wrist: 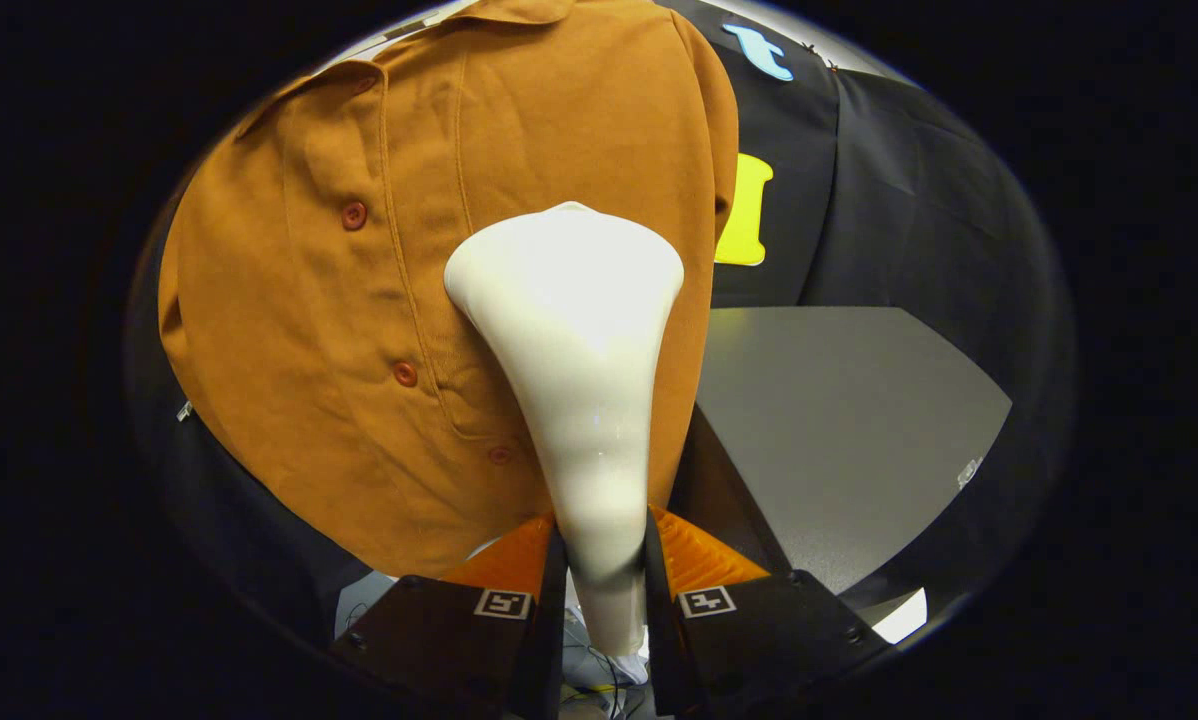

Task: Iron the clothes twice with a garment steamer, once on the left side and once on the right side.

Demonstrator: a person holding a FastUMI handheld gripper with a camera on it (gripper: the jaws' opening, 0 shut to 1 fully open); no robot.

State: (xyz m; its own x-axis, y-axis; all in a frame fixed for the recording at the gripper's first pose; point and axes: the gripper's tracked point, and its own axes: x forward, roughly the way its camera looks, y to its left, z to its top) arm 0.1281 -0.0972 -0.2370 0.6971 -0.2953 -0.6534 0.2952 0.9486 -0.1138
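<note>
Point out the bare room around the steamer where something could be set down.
Bare grey table lies beyond the right finger, beside the shirt's edge. Ahead it is crowded: the gripper clamps the white steamer, whose head is against the shirt.

The steamer [571,330] hides its own nozzle face (pressed toward the shirt [359,330]) and part of the shirt's right front; the shirt's collar is cut off.

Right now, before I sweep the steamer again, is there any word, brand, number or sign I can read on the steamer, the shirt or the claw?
Steamer head, gripped by the claw: plain white, no text.
Orange button-up shirt: no label or print visible.
Claw fingers: one square black-and-white marker tag each, a coded pattern, not readable words.
</note>
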